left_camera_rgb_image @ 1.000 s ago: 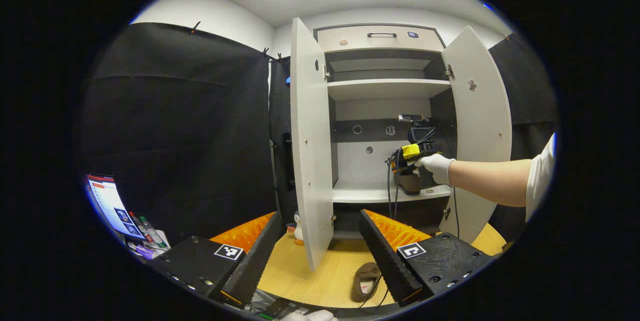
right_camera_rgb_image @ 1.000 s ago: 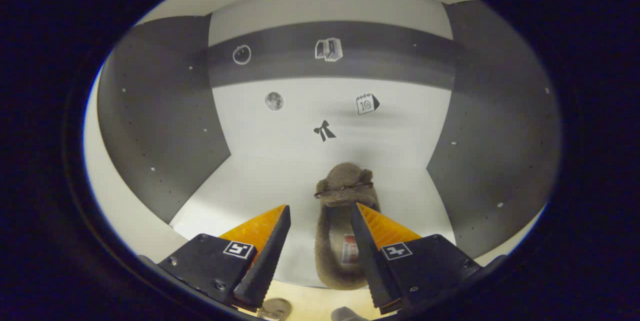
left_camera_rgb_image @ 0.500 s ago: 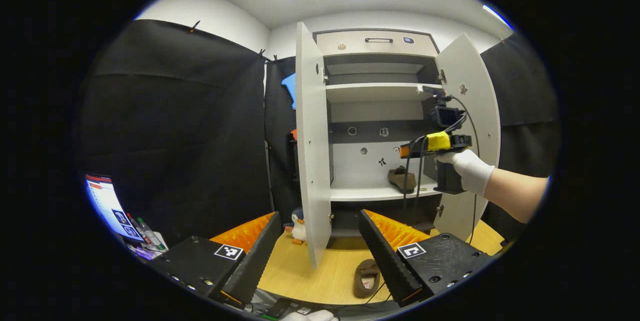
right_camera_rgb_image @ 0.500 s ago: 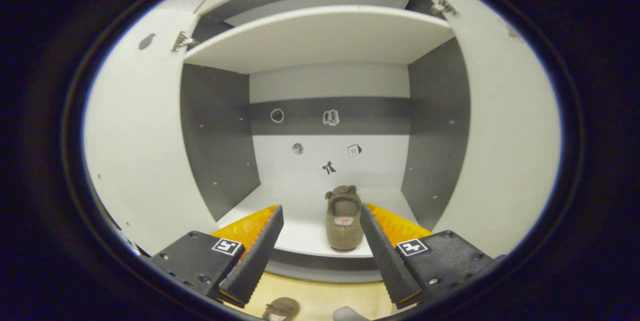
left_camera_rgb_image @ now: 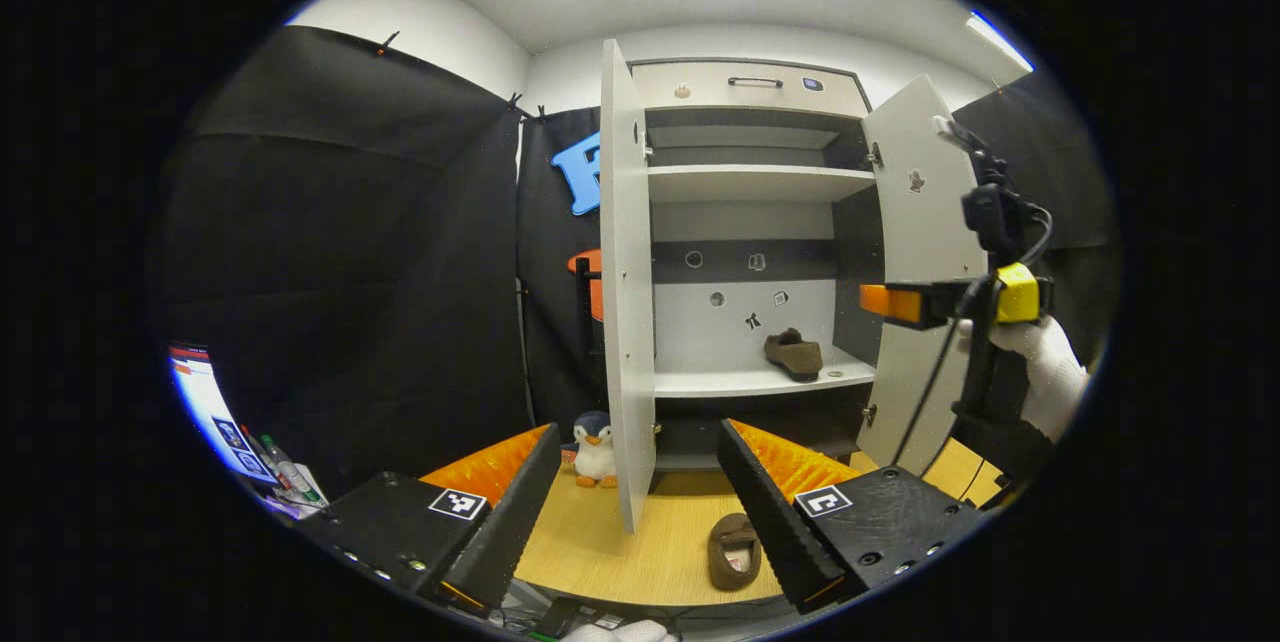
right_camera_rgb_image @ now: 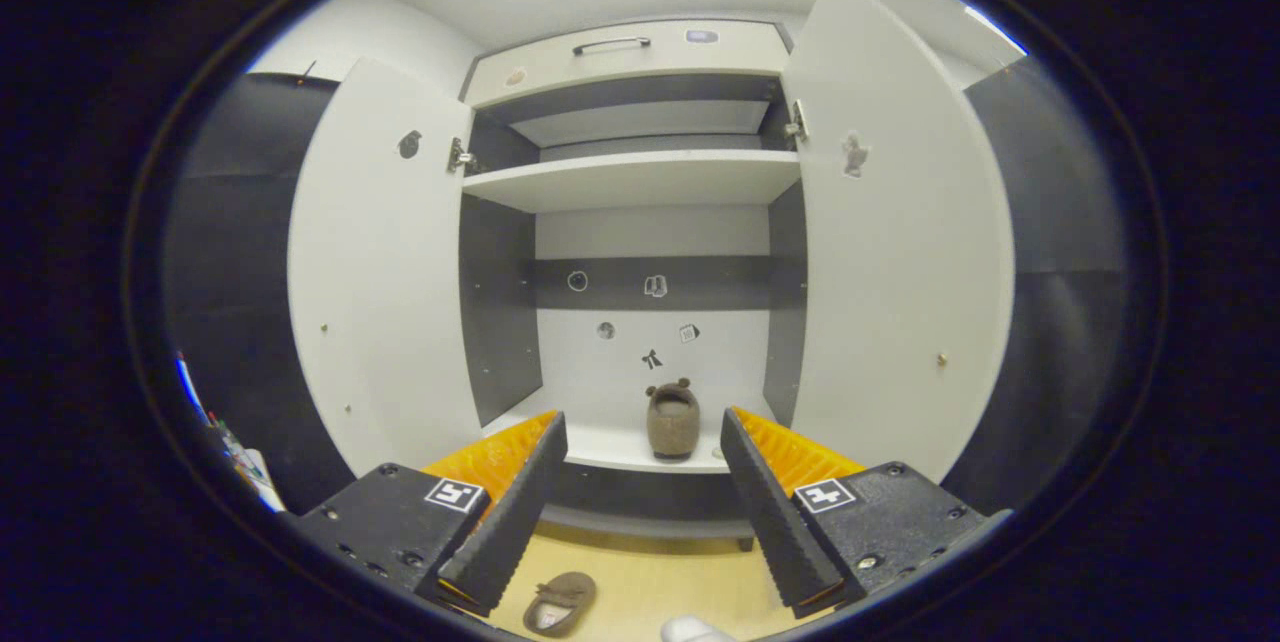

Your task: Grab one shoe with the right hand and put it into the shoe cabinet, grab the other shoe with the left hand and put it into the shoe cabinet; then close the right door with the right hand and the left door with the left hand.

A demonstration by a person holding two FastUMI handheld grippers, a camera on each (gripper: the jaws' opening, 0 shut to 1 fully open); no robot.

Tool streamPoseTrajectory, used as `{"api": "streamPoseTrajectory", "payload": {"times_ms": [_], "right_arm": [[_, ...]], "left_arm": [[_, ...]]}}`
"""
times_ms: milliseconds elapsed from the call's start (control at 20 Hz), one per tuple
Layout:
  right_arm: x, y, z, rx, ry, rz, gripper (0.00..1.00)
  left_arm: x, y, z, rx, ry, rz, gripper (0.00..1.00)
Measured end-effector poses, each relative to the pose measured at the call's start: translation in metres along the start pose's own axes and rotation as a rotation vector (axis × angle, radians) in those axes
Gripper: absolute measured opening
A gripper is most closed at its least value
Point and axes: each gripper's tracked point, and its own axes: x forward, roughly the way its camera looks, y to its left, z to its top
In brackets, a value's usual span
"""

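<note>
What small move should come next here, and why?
Probably lower the left tongs toward the brown shoe on the floor and close on it. One shoe already sits on the cabinet shelf, both tongs are open and empty, the right tongs hang clear of the cabinet, and both doors stand open.

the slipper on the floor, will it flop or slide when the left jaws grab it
The slipper on the floor looks like soft, fuzzy fabric, so it will probably bend and sag rather than stay stiff. Its low, open-backed shape suggests it is light for its size. The wooden floor looks smooth, so a nudge may slide it; the left gripper, jaws open, should probably pinch a side wall.
</note>
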Motion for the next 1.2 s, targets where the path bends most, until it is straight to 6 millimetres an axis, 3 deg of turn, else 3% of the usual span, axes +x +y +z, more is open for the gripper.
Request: {"api": "streamPoseTrajectory", "payload": {"times_ms": [350, 650, 900, 1200], "right_arm": [[-0.084, -0.024, -0.055, 0.029, 0.045, -0.071, 0.98], [-0.127, -0.045, -0.070, -0.001, 0.064, -0.139, 0.98], [-0.137, -0.059, -0.081, -0.010, 0.106, -0.148, 0.98], [-0.134, -0.077, -0.092, 0.004, 0.156, -0.156, 0.98]], "left_arm": [[0.005, -0.006, -0.004, 0.017, 0.001, -0.070, 0.96], [0.012, -0.030, -0.020, 0.002, 0.022, -0.168, 0.96], [0.022, -0.047, -0.063, 0.034, 0.107, -0.201, 0.96], [0.022, -0.066, -0.151, 0.017, 0.326, -0.234, 0.96]]}}
